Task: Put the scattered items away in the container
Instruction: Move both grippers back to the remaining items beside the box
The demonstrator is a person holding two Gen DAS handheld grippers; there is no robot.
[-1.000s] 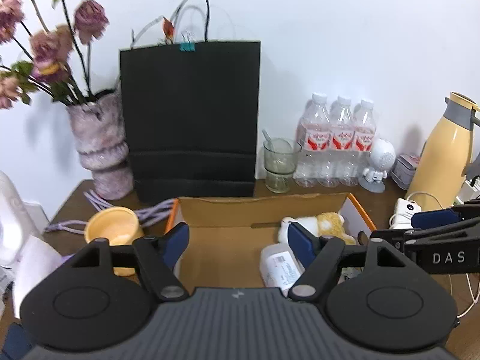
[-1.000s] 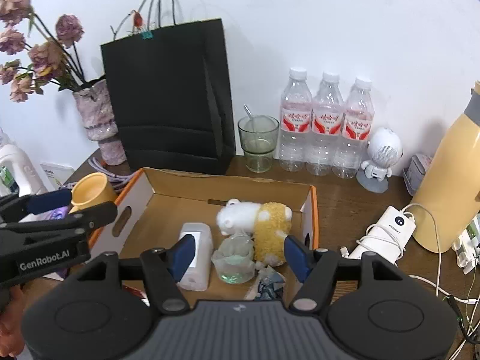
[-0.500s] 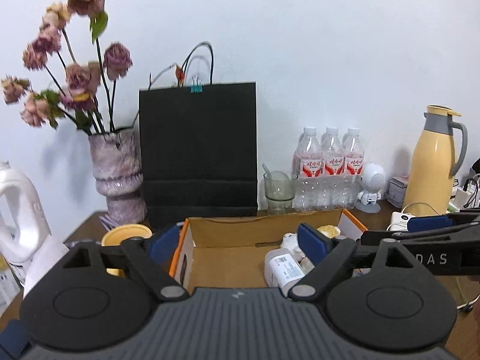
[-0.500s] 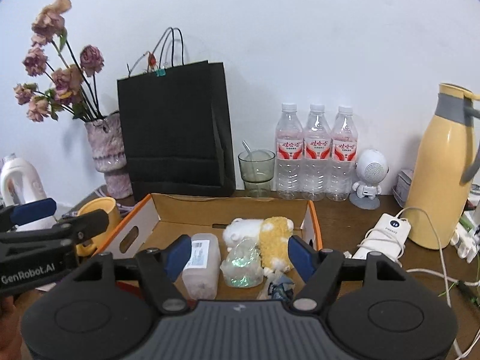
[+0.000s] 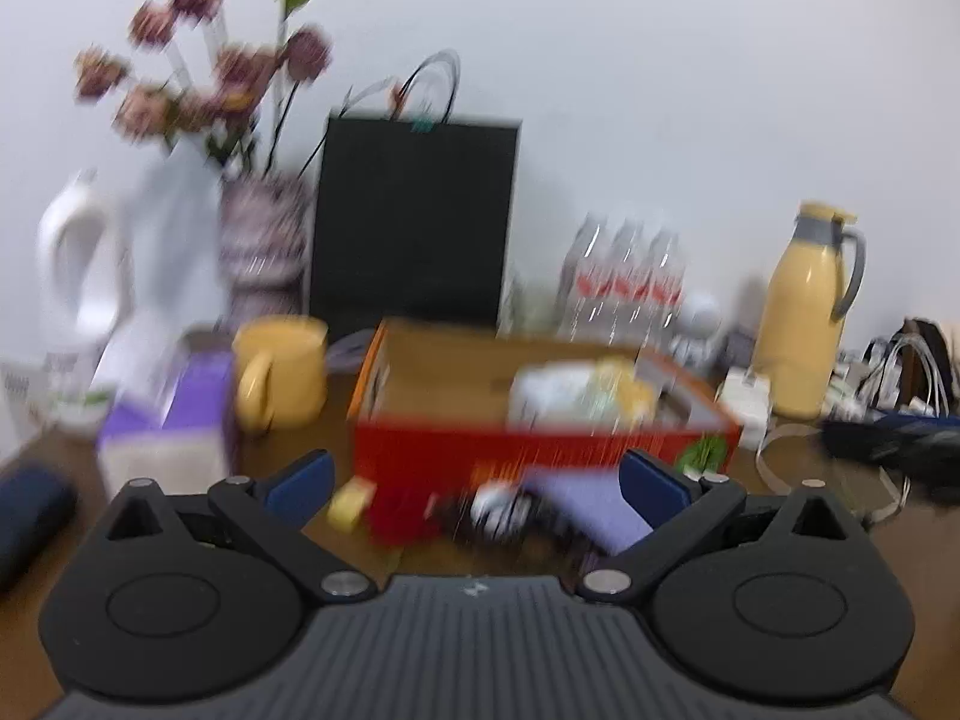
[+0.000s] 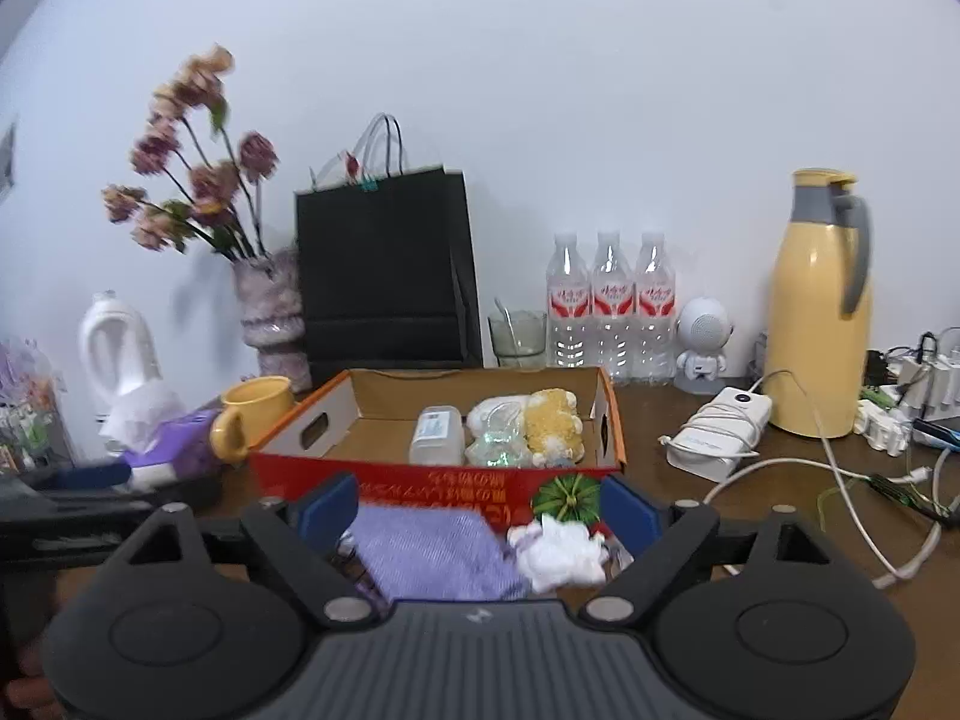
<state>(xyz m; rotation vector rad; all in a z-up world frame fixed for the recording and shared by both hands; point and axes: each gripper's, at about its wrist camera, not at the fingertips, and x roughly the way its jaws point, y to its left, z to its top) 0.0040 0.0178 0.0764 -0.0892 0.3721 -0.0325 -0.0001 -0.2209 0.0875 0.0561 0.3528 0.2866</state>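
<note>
Both grippers — left gripper (image 5: 474, 480), right gripper (image 6: 480, 510) — jaws just widened, empty, before the cardboard box (image 6: 432, 474).

Plain white wall (image 6: 600, 60) from 9 to 3 o'clock; dark brown wooden table (image 6: 678, 498) below; even light.

Motion blur smears the left wrist view, so the small items (image 5: 510, 504) before the box (image 5: 540, 450) are unreadable.
</note>
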